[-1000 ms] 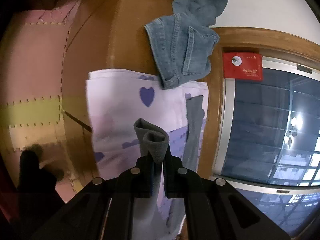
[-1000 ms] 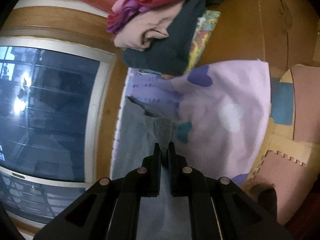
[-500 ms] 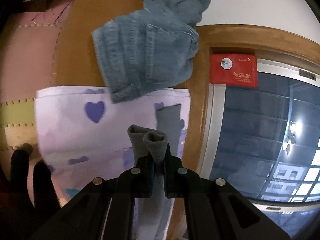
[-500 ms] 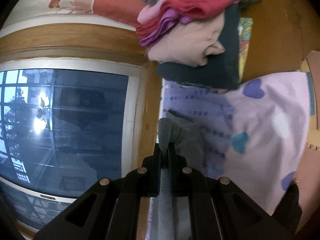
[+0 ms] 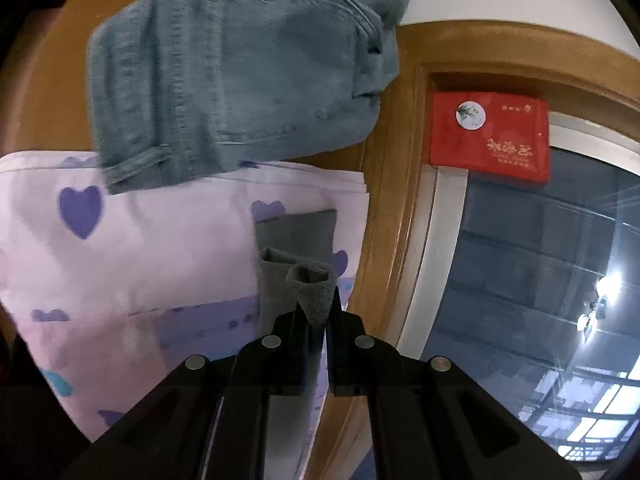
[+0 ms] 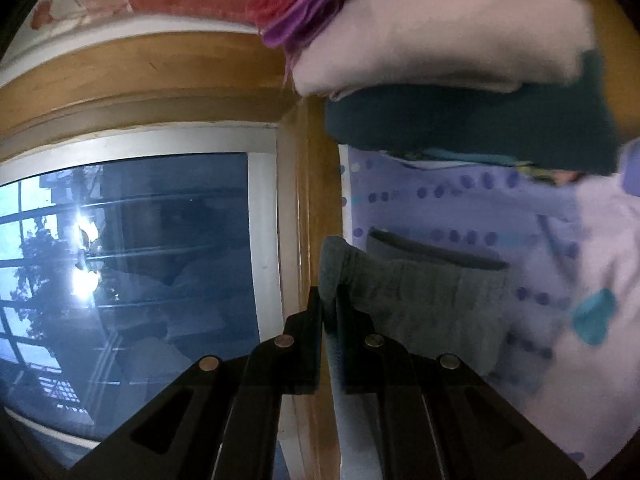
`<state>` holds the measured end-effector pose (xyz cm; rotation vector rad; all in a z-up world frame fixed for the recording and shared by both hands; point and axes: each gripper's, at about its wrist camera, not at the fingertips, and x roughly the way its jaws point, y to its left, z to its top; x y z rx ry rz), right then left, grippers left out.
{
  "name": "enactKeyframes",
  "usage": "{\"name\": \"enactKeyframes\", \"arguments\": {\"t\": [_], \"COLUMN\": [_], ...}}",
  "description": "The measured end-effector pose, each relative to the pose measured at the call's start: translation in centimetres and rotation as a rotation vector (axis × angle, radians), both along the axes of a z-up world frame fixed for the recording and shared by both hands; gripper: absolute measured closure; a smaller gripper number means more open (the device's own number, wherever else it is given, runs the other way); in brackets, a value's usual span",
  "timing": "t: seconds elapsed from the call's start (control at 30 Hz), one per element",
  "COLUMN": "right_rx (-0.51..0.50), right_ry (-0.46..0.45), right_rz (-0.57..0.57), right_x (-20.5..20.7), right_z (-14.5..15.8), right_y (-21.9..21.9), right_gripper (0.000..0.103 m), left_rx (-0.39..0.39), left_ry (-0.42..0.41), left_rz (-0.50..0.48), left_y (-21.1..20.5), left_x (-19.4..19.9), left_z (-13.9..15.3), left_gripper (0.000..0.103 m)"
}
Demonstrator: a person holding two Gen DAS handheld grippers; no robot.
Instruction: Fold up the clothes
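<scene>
Both claws are pinched onto the same grey garment (image 5: 296, 240). Left claw (image 5: 316, 312) has its jaws drawn narrow on a rolled-up edge of the cloth that pokes up between them; right claw (image 6: 330, 304) is likewise nipped tight on another bunched edge of the grey garment (image 6: 420, 292). From each grip the cloth runs down onto a lilac sheet (image 5: 140, 260) printed with purple hearts, which covers the wooden worktop (image 5: 52, 92); the garment lies along the sheet's edge nearest the window (image 5: 520, 280).

Ahead of the left claw, a crumpled pair of blue jeans (image 5: 224, 80) lies partly on the worktop and partly over the far border of the sheet, close beyond the grey cloth. A red box (image 5: 490, 138) sits on the wooden window frame (image 5: 388, 208) beside them.

Ahead of the right claw, a stack of clothes (image 6: 460, 80) (dark teal at the bottom, pale pink, purple and red above) rests on the sheet's border, near the garment's far end. The window frame (image 6: 316, 184) runs just beside the grip.
</scene>
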<state>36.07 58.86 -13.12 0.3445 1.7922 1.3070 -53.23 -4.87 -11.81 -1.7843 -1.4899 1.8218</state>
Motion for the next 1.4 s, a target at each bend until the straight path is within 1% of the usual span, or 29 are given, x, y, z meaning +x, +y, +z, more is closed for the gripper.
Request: {"name": "enactKeyframes", "arguments": {"t": [0.1, 0.2, 0.33, 0.43, 0.53, 0.63, 0.77, 0.83, 0.93, 1.03, 1.2, 1.37, 1.4], "right_rx": [-0.015, -0.035, -0.069, -0.104, -0.149, -0.192, -0.219, -0.224, -0.237, -0.254, -0.266, -0.269, -0.268], "right_ry": [-0.017, -0.040, -0.082, -0.097, -0.118, -0.124, -0.111, -0.128, -0.155, -0.166, -0.209, -0.212, -0.208], "right_rz": [-0.011, -0.021, -0.021, -0.023, -0.021, -0.021, -0.018, -0.013, 0.012, 0.013, 0.022, 0.007, 0.003], "right_x": [-1.3, -2.5, -4.0, -5.0, -5.8, -6.1, -6.2, -6.2, -7.3, -7.9, -8.6, -8.7, -8.7], "right_z": [-0.1, -0.2, -0.8, -2.0, -3.3, -4.5, -5.6, -5.8, -6.3, -6.8, -7.1, -7.5, -7.5], "right_y": [1.3, 2.5, 4.2, 5.3, 6.2, 6.8, 7.6, 8.1, 9.0, 9.5, 10.0, 9.8, 9.7], "right_gripper": [0.098, 0.098, 0.098, 0.098, 0.098, 0.098, 0.098, 0.098, 0.098, 0.098, 0.098, 0.098, 0.096], "left_rx": [0.008, 0.000, -0.031, -0.054, -0.086, -0.103, -0.096, -0.103, -0.130, -0.151, -0.181, -0.193, -0.196], "left_ry": [-0.001, -0.026, -0.053, -0.086, -0.114, -0.144, -0.138, -0.147, -0.160, -0.187, -0.244, -0.267, -0.275], "left_rz": [-0.013, -0.021, -0.040, -0.042, -0.036, -0.013, 0.006, 0.006, -0.004, -0.019, -0.002, 0.002, 0.009], "left_y": [1.8, 3.4, 5.8, 6.9, 7.0, 5.8, 4.2, 4.1, 5.0, 6.0, 7.2, 8.5, 8.4], "left_x": [-1.4, -3.0, -4.9, -5.8, -6.0, -5.4, -4.2, -4.0, -4.2, -4.6, -5.8, -6.7, -6.7], "left_z": [-0.1, -0.4, -1.4, -2.6, -3.5, -3.8, -3.5, -4.0, -4.6, -5.4, -7.0, -7.8, -7.9], "left_gripper": [0.098, 0.098, 0.098, 0.098, 0.098, 0.098, 0.098, 0.098, 0.098, 0.098, 0.098, 0.097, 0.097]}}
